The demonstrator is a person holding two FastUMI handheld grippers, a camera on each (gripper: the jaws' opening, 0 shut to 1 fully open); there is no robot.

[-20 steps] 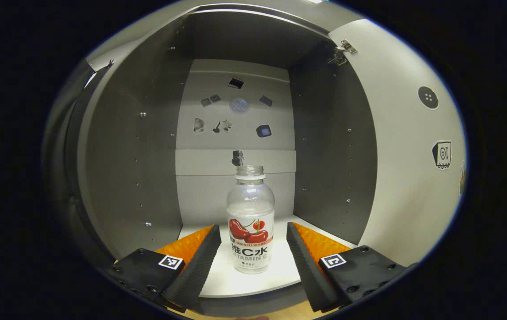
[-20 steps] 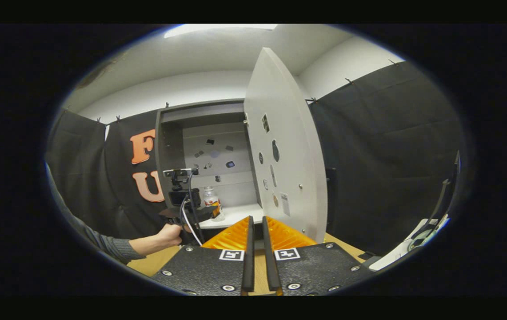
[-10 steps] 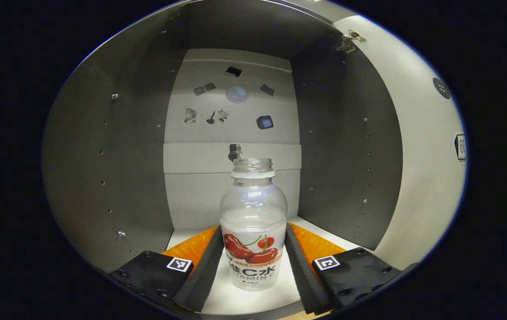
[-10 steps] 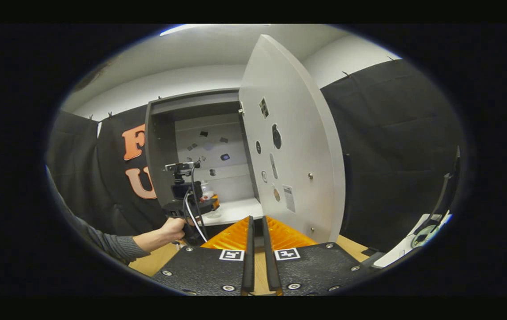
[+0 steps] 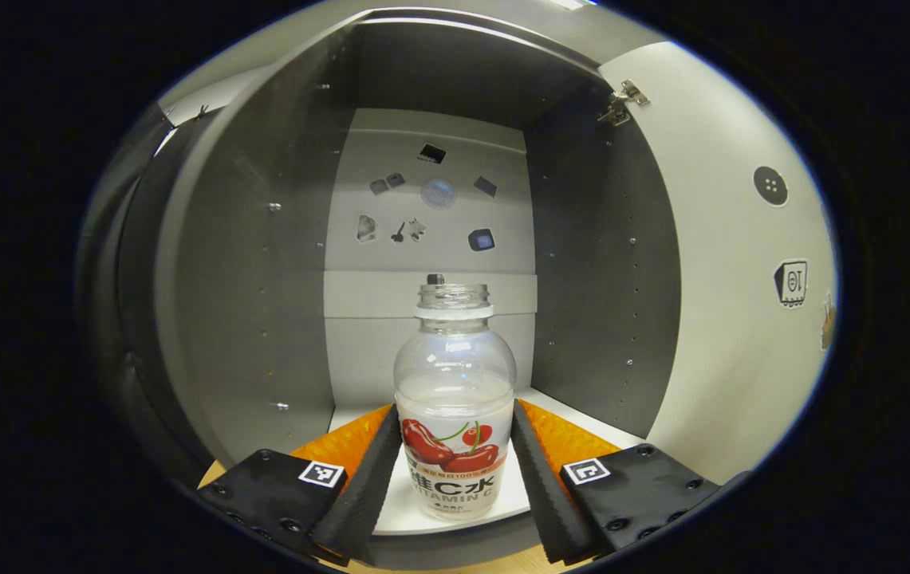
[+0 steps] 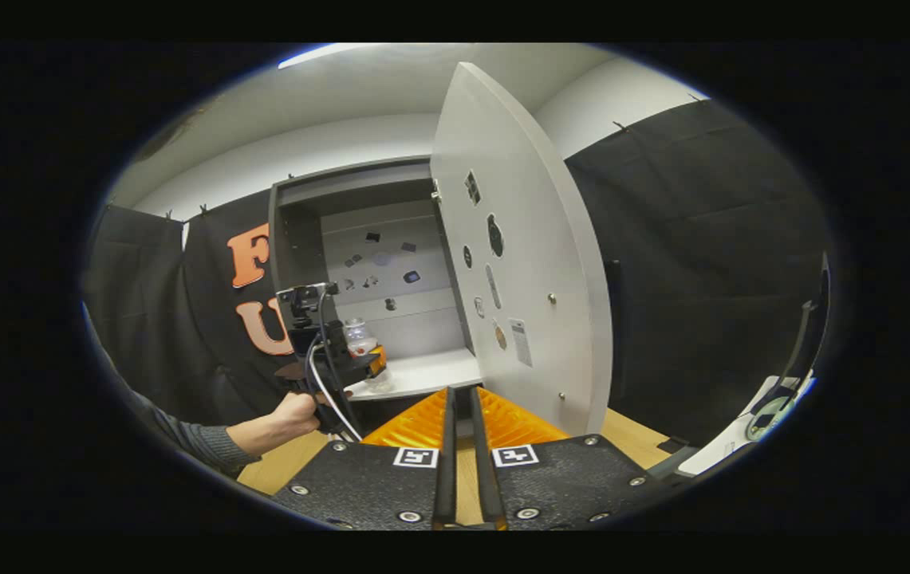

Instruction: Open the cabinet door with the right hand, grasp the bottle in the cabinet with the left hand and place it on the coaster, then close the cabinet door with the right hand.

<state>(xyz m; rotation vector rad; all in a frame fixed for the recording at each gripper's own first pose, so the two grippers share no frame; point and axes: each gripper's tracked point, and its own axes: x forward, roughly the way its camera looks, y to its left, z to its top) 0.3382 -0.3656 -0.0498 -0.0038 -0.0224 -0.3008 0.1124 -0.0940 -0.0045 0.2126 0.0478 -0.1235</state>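
In the left gripper view we see our left gripper [image 5: 455,470] clamped on the bottle [image 5: 455,399], both fingers [image 5: 367,486] pressing against its labelled lower half. The bottle stands upright and uncapped at the near edge of the cabinet's white shelf [image 5: 423,514], its base right at the lip. Behind it, the far wall of the cabinet [image 5: 263,279] carries several small stickers, and to the right the cabinet door [image 5: 734,279] stands wide open, hinge at its top. In the right gripper view, a hand [image 6: 295,410] at far left holds that gripper at the cabinet mouth, the bottle just beyond it. Farther right the open door juts toward us, edge on. Our right gripper [image 6: 466,446] sits near and low, its fingers close together with only a narrow slit between them, holding nothing, above a wooden tabletop [image 6: 622,430].
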